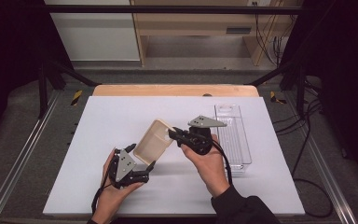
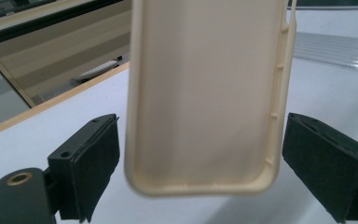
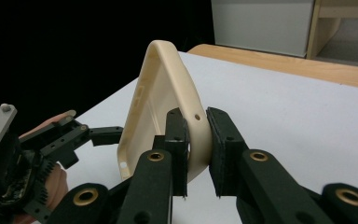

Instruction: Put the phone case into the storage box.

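A: Where's the phone case [image 1: 152, 141] seen?

B: Beige case, held up off the white table [image 1: 121, 116], tilted, approx. mid-table, between the two grippers. Open side is faced toward the left gripper view.

A: Right gripper [image 1: 173, 134]?

B: Clamped on the case's edge. In the right gripper view the rim [image 3: 196, 122] is pinched between both black pads, near a small hole in the side wall.

A: Left gripper [image 1: 142, 161]?

B: Jaws are spread wide. In the left gripper view the case's lower end [image 2: 205, 116] is seen between them w/ a gap at each side; no pad contact is seen.

A: Anything else noted?

B: A clear plastic tray [image 1: 233, 135] is laid flat at the table's right side, just behind the right hand [image 1: 209, 163]. The left hand [image 1: 112, 184] is kept low, near the front edge.
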Motion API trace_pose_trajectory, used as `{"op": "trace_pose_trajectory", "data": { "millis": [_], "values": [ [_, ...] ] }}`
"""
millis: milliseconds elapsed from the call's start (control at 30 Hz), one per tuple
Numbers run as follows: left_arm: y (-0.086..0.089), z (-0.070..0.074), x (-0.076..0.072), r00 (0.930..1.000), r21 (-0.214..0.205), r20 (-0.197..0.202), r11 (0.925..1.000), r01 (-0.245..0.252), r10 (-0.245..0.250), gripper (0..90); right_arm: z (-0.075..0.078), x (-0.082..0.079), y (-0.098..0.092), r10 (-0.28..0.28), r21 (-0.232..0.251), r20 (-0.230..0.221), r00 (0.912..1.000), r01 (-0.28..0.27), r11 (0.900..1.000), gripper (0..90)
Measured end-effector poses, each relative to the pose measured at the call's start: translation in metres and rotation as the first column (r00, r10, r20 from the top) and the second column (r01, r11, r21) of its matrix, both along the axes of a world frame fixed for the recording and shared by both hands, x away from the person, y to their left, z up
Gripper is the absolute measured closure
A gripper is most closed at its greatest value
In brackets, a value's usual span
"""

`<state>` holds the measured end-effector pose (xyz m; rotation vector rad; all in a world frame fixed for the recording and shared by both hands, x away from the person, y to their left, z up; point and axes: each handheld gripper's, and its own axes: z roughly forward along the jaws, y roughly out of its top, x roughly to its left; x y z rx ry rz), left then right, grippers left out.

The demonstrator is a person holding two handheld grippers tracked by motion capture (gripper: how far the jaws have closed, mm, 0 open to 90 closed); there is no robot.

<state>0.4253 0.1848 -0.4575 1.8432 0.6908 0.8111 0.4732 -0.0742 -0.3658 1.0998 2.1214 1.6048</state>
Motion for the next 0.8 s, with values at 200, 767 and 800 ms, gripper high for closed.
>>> {"op": "trace_pose_trajectory", "data": {
  "millis": [200,767,800],
  "values": [
    [0.008,0.003,0.0,0.9997,-0.068,-0.024,0.9977,-0.006,0.005,7.5,0.004,0.005,-0.01,-0.017,-0.027,0.021,0.9996,0.017,0.9995,79.1],
    [0.064,0.009,-0.006,0.9972,-0.208,-0.065,0.9768,-0.05,0.037,3.9,0.035,0.017,-0.057,-0.041,-0.118,0.111,0.9929,0.054,0.9915,79.1],
    [0.068,0.01,-0.008,0.997,-0.218,-0.063,0.9741,-0.058,0.046,3.9,0.037,0.018,-0.062,-0.042,-0.125,0.114,0.9926,0.056,0.9905,79.0]
  ]
}}
